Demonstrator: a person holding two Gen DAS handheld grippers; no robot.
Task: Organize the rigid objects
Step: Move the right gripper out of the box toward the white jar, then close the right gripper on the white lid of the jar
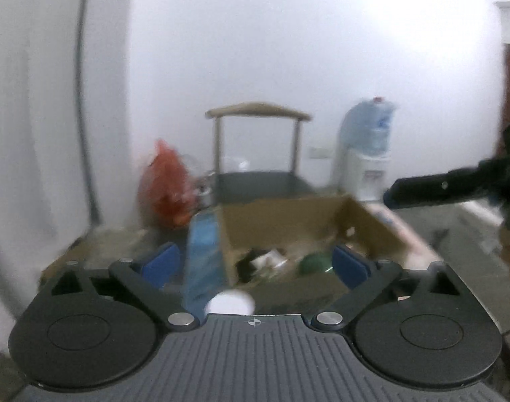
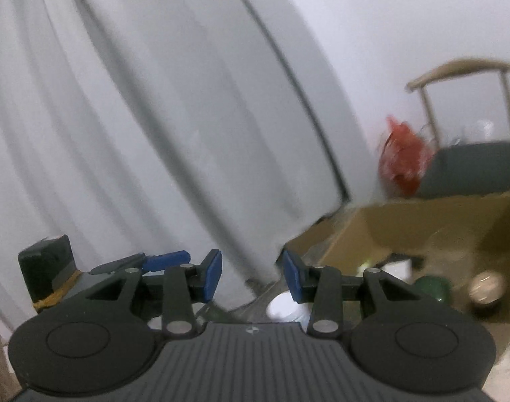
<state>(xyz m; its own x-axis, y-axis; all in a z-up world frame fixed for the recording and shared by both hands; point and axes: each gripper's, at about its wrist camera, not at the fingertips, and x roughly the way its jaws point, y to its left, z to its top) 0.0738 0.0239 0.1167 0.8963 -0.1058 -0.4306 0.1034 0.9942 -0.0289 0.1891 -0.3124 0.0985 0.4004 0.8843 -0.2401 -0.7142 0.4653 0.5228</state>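
Left gripper point(image 1: 253, 264): fingers point(image 1: 162, 263) spread wide, holding nothing, touching nothing.
Blue box point(image 1: 203, 254): upright, just inside the left finger, against the cardboard box's left wall.
Cardboard box point(image 1: 288, 216): open, straight ahead between the fingers; green object point(image 1: 313, 263) and blurred pale items inside.
White round object point(image 1: 229, 303): low between the fingers, near the gripper body.
Right gripper point(image 2: 251, 273): fingers point(image 2: 211, 274) partly apart, empty; cardboard box lies to their right.
Background: chair point(image 1: 258, 147), red bag point(image 1: 164, 184), water dispenser point(image 1: 367, 147).
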